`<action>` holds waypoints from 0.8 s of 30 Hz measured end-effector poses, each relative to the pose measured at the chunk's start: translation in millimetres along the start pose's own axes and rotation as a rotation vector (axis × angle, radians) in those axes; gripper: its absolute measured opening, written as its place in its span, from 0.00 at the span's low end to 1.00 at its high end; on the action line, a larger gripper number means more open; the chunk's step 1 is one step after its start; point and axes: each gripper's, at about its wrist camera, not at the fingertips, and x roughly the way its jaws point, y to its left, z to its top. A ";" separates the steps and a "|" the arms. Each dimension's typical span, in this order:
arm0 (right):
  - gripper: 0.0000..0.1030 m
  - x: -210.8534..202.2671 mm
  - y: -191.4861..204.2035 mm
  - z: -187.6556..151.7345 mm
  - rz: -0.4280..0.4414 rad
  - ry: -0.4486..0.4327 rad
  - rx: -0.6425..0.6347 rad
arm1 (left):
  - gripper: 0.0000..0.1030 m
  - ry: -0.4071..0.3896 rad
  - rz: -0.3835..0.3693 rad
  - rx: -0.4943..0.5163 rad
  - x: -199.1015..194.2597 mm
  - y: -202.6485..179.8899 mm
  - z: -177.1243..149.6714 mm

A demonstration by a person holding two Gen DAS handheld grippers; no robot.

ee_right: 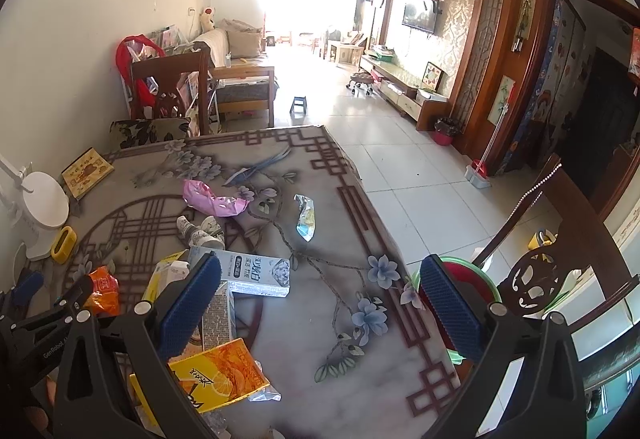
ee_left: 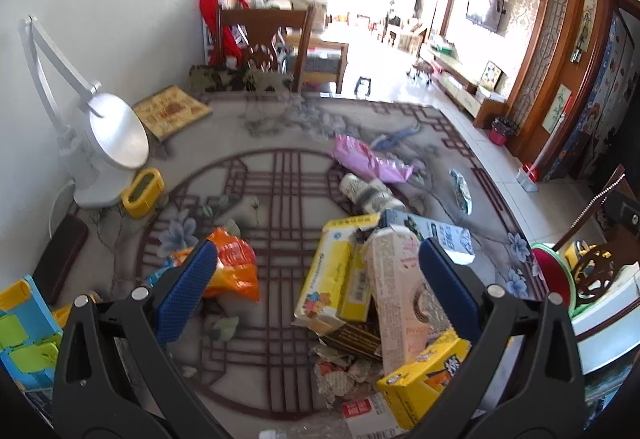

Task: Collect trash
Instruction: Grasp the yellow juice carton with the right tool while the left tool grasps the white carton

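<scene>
Trash lies scattered on the patterned table (ee_left: 280,175). My left gripper (ee_left: 320,275) is open above a heap of cartons: a yellow box (ee_left: 332,275), a pale pink carton (ee_left: 396,295) and a yellow juice box (ee_left: 424,371). An orange wrapper (ee_left: 236,271) lies beside its left finger. Farther off are a crumpled paper cup (ee_left: 372,195), a pink bag (ee_left: 368,159) and a foil wrapper (ee_left: 460,191). My right gripper (ee_right: 320,303) is open over the table's right side, holding nothing. A white-and-blue carton (ee_right: 256,273) and an orange juice box (ee_right: 220,371) lie by its left finger.
A white desk lamp (ee_left: 108,143), a yellow holder (ee_left: 142,193) and a book (ee_left: 172,111) stand at the table's left. A red-and-green basin (ee_right: 472,283) sits on a chair (ee_right: 536,283) past the right edge. Another chair (ee_right: 168,91) stands at the far end.
</scene>
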 end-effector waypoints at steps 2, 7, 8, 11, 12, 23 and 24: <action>0.94 1.2 -0.7 -2.0 0.002 0.007 -0.002 | 0.96 -0.035 0.042 0.021 -3.8 -1.2 -0.6; 0.94 17.0 -12.8 -21.0 0.115 0.098 0.077 | 0.96 -0.031 0.062 0.029 -0.8 9.2 2.3; 0.93 25.5 -16.7 -31.3 0.161 0.148 0.128 | 0.96 -0.014 0.052 0.017 1.7 13.2 1.7; 0.94 55.0 -17.0 -61.1 0.288 0.345 0.264 | 0.96 0.058 0.003 -0.007 11.7 23.7 0.7; 0.93 64.9 -14.6 -70.5 0.347 0.416 0.317 | 0.96 0.074 -0.007 -0.015 15.9 26.5 0.2; 0.87 116.4 37.4 -104.3 0.558 0.690 0.465 | 0.96 0.100 -0.026 -0.035 23.5 36.1 -6.2; 0.80 115.8 37.2 -103.0 0.571 0.682 0.466 | 0.96 0.103 -0.028 -0.034 24.4 34.9 -6.2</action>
